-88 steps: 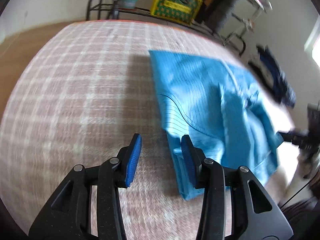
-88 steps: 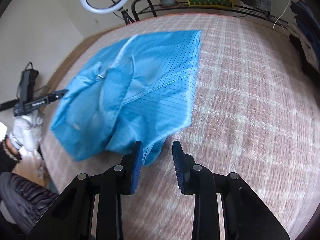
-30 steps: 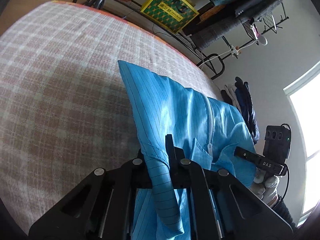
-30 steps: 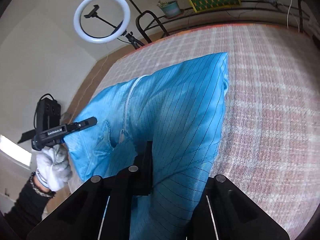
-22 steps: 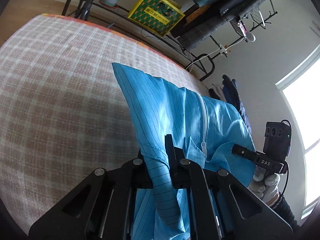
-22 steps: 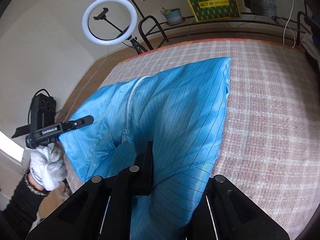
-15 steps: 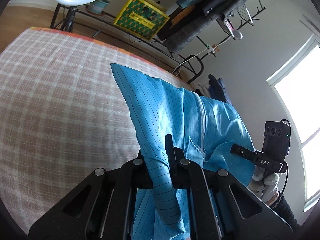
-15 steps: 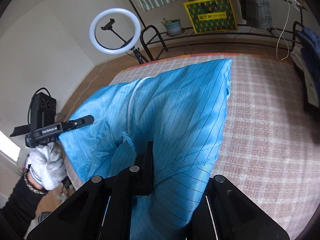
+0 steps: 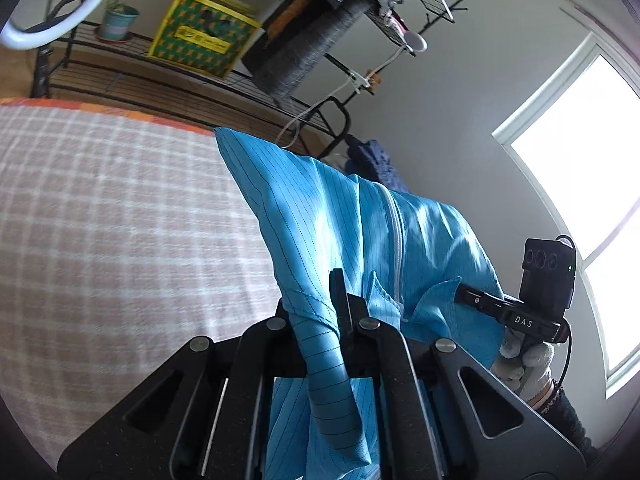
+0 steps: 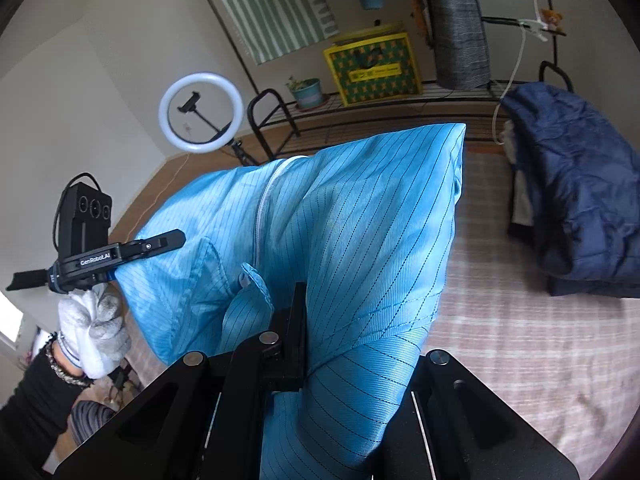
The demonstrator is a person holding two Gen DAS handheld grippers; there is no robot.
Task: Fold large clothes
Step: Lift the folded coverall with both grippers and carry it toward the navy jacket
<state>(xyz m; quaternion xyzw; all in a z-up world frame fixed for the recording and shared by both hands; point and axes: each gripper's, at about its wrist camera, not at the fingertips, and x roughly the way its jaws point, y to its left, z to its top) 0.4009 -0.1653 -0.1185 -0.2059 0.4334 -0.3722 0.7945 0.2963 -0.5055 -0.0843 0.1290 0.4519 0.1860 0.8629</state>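
1. Hanging lifted above the checked bed cover (image 9: 100, 220): blue pinstriped garment (image 9: 332, 216), white zipper (image 9: 394, 236) running down its middle, far corner reaching toward the cover's orange edge.
2. Pinched at two near points, cloth stretched between and draping down over both tools.
3. Left gripper (image 9: 336, 312): jaws closed tight on a fold of the garment's near edge, fabric bunched and spilling below.
4. Right gripper (image 10: 304, 320): jaws closed tight on another fold, cloth wrapped over the right-hand finger and hiding it.
5. Seen from each wrist: opposite tool held in a white-gloved hand (image 10: 94, 328), dark sleeve and beaded bracelet at the wrist.
6. Lying on the cover, right side, apart from the blue garment: dark navy jacket (image 10: 588, 188).
7. Standing beyond the bed: black wire rack (image 10: 400, 100) with yellow-green box (image 10: 374, 68) and potted plant (image 10: 308, 92); ring light (image 10: 200, 114) on its stand; bright window (image 9: 580, 184).
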